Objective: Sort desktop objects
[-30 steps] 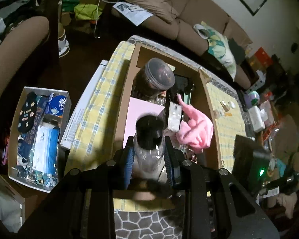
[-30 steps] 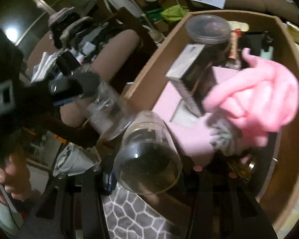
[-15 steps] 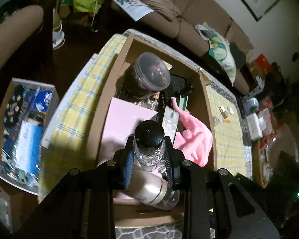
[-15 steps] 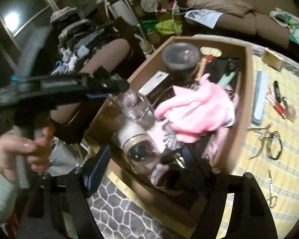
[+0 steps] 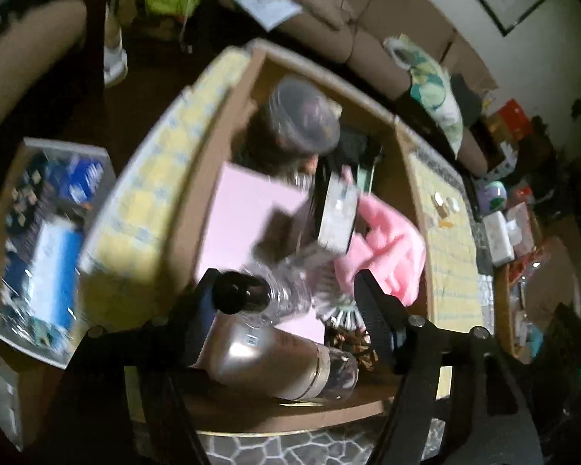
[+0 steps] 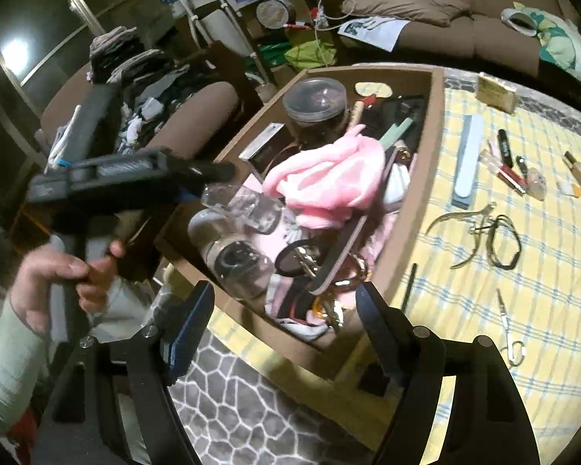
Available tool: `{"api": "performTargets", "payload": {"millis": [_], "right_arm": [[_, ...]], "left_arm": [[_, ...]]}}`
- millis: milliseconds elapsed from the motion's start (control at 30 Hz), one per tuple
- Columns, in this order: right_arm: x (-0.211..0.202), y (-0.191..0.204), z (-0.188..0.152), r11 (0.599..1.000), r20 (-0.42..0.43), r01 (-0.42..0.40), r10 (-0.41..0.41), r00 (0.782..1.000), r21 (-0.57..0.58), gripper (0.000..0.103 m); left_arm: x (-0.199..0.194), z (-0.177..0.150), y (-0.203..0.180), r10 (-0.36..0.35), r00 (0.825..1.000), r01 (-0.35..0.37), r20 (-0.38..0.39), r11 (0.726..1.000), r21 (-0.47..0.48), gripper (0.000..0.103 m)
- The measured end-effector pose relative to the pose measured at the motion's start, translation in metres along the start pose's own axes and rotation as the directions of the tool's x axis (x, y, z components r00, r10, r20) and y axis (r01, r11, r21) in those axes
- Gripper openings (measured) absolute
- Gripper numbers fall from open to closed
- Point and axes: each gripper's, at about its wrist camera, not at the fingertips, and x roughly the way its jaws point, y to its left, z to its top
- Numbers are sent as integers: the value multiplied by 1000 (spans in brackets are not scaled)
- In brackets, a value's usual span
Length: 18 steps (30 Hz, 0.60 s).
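Your left gripper (image 5: 286, 302) no longer clamps the clear bottle (image 5: 279, 294) — its jaws are opening, the bottle lying loose in the cardboard box (image 6: 418, 209). Your right gripper (image 6: 284, 321) has dropped the silver flask (image 6: 228, 248) and stands wide, empty, above the box's near rim — bare yellow tablecloth (image 6: 542, 310) lies right of the box.

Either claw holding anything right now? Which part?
Nothing held. Left claw is opening; the clear plastic bottle with black cap lies loose between its fingers in the cardboard box. Right claw is open, empty.

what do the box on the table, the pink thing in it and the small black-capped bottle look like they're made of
The box looks like plain brown cardboard: matte, with thin flat walls. The pink thing looks like soft fleecy fabric, since it bunches and folds. The small bottle looks like clear plastic or glass, see-through with glints; its black cap is probably plastic. The blur leaves that open.
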Motion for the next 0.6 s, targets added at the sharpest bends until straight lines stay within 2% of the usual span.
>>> {"api": "performTargets", "payload": {"millis": [133,233,300,367,433,500,600], "right_arm": [[-7,0,0,1000,22,-5,5,1000,2,78],[-9,2,0,1000,30,-10,10,1000,2,78],[-9,4,0,1000,24,-6,6,1000,-9,78],[-7,6,0,1000,18,4,-3,1000,-21,78],[-5,7,-1,1000,10,3,-3,1000,-23,78],[-4,7,-2,1000,8,-10,10,1000,-16,78],[-1,6,-5,1000,5,-25,25,1000,-11,78]], "left_arm": [[-18,12,-2,10,998,-11,56,1000,22,67],[-18,18,-15,60,996,-65,69,995,72,67],[-14,21,-25,57,996,-65,75,992,111,67],[-5,23,-34,123,990,-134,75,976,173,67],[6,22,-38,235,967,-252,98,941,226,66],[11,17,-32,284,952,-303,113,927,221,65],[13,9,-14,243,963,-260,118,951,168,65]]}}
